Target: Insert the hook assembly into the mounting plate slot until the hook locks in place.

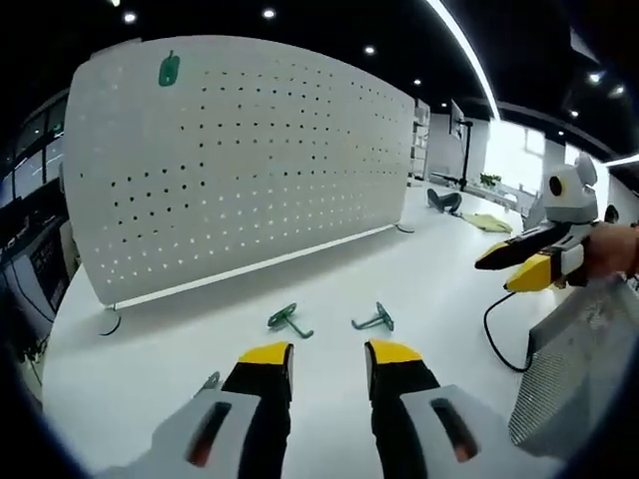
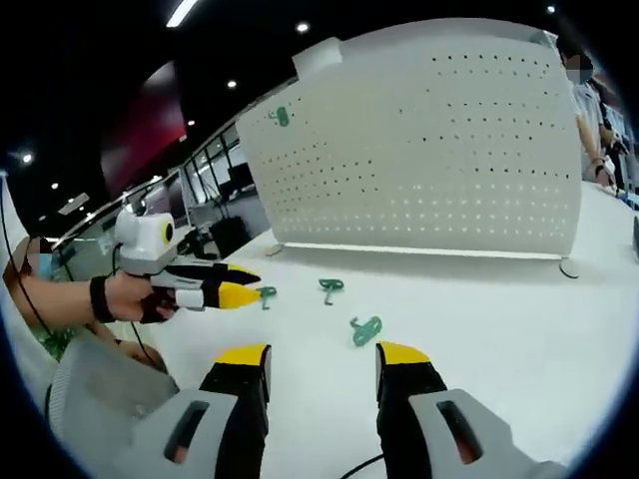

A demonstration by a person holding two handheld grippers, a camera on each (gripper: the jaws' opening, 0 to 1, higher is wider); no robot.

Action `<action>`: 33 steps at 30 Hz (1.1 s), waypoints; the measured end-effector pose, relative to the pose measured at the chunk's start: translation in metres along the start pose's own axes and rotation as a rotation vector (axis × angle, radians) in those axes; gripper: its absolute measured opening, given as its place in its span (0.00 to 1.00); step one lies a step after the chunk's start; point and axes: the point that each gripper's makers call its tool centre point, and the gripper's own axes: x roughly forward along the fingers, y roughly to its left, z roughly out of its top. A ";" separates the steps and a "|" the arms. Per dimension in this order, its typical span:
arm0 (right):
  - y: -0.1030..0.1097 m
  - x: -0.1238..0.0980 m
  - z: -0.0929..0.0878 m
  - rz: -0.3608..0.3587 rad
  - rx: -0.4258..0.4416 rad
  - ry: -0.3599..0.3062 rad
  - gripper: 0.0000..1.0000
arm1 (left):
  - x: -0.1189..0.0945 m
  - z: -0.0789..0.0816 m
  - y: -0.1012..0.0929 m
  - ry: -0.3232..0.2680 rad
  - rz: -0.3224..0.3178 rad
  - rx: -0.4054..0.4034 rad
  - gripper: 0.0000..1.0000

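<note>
Green hooks point(image 1: 290, 320) lie on the table point(image 1: 399, 269) before the pegboard point(image 1: 240, 160); both tools gape, holding nothing.

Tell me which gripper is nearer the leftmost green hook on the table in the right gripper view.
Left. The left gripper has its tips right beside that hook; the right gripper sits farther back across the table.

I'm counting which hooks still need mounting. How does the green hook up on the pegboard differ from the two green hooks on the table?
The mounted hook hangs upright near the pegboard's top corner; the two loose hooks lie tipped over on the white table. The mounted hook touches the board; the loose ones lie clear of it, just ahead of the left gripper. All three are green.
</note>
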 end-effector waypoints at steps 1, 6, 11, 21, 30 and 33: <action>-0.001 0.003 -0.002 -0.007 0.001 0.016 0.43 | 0.000 0.000 -0.001 -0.001 -0.002 -0.001 0.33; -0.008 0.016 -0.005 -0.022 0.025 0.036 0.42 | -0.001 -0.002 -0.011 -0.008 -0.027 -0.008 0.40; -0.017 0.028 -0.010 -0.041 0.062 0.074 0.41 | -0.005 -0.004 -0.014 -0.009 -0.021 -0.017 0.42; -0.028 0.047 -0.012 -0.060 0.132 0.105 0.37 | -0.009 -0.006 -0.021 -0.018 -0.023 -0.038 0.51; -0.037 0.064 -0.016 -0.085 0.170 0.136 0.36 | -0.011 -0.013 -0.024 0.000 -0.009 -0.041 0.56; -0.040 0.070 -0.021 -0.095 0.199 0.156 0.35 | -0.012 -0.013 -0.025 0.001 -0.010 -0.038 0.58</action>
